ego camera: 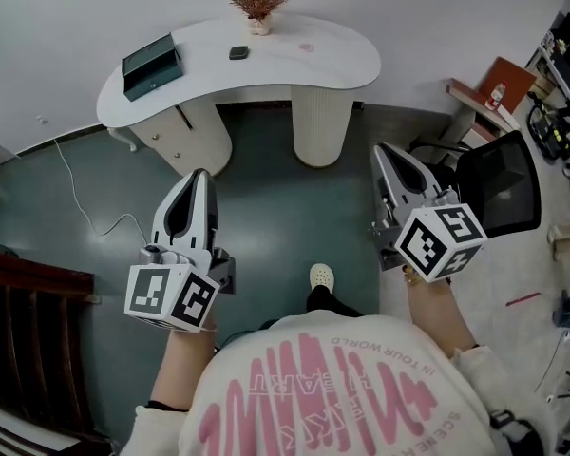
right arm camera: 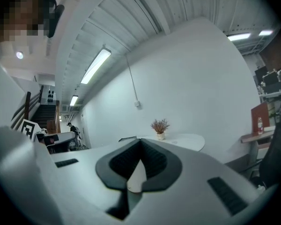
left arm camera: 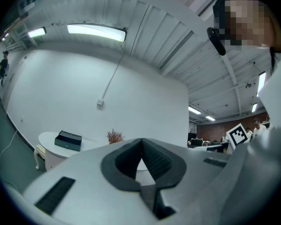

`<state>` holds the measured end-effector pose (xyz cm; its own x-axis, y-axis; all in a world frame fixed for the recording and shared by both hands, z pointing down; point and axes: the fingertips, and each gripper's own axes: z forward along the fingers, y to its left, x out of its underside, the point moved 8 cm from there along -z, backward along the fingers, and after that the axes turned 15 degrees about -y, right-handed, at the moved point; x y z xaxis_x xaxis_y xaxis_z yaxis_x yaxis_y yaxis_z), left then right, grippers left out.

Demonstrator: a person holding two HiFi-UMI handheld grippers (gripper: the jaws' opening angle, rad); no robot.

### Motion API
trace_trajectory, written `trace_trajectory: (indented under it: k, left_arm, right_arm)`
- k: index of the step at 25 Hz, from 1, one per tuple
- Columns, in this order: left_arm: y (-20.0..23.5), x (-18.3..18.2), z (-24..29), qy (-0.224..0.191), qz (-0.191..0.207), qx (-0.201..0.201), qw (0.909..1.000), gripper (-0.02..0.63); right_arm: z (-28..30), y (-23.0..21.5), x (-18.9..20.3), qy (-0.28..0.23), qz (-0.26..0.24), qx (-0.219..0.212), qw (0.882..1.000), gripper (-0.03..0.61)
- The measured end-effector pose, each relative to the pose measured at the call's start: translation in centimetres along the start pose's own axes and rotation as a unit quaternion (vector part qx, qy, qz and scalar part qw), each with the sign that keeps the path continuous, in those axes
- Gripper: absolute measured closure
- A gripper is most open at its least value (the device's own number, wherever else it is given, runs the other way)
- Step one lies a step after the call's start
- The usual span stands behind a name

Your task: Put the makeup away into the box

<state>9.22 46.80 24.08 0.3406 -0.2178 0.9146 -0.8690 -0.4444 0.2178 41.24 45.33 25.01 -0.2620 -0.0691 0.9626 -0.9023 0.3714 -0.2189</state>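
Note:
A dark green box (ego camera: 152, 66) lies at the left end of a white curved table (ego camera: 342, 60), well ahead of me. It shows small in the left gripper view too, the box (left arm camera: 68, 140). A small dark compact (ego camera: 238, 52) and a pale pink item (ego camera: 307, 47) sit on the tabletop near a potted dried plant (ego camera: 258, 0). My left gripper (ego camera: 202, 173) and right gripper (ego camera: 378, 150) hang level over the grey floor, short of the table. Both are shut with nothing between the jaws, as the left gripper (left arm camera: 141, 139) and right gripper (right arm camera: 140, 140) show in their own views.
A black office chair (ego camera: 499, 183) stands at the right, with a shelf holding a red book (ego camera: 502, 82) behind it. A dark wooden railing (ego camera: 28, 321) is at the lower left. A white cable (ego camera: 85, 207) trails across the floor. My shoe (ego camera: 321, 277) is below.

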Motion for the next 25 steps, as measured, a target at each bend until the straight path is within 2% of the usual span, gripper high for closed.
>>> trace_trajectory:
  k: [3, 9, 13, 18, 25]
  left_arm:
    - [0.0, 0.1, 2.2, -0.008, -0.005, -0.007, 0.9999, 0.612]
    - [-0.7, 1.1, 6.8, 0.006, 0.019, -0.004, 0.9998, 0.612]
    - [-0.7, 1.4, 9.3, -0.008, 0.009, -0.015, 0.9998, 0.612]
    - [-1.0, 1.6, 11.5, -0.028, 0.013, -0.030, 0.9991, 0.612]
    - [-0.8, 3.2, 13.0, -0.022, 0.022, -0.036, 0.9989, 0.612]
  right_arm:
    - [2.0, -1.9, -0.3, -0.002, 0.008, -0.005, 1.000, 0.581]
    - [6.2, -5.5, -1.0, -0.002, 0.015, -0.021, 1.000, 0.581]
    - [8.6, -7.6, -1.5, -0.005, 0.014, -0.032, 0.999, 0.581]
    - [10.4, -10.1, -2.1, -0.013, 0.014, -0.041, 0.999, 0.581]
    - [12.3, -11.8, -1.7, -0.011, 0.014, -0.047, 0.999, 0.581]
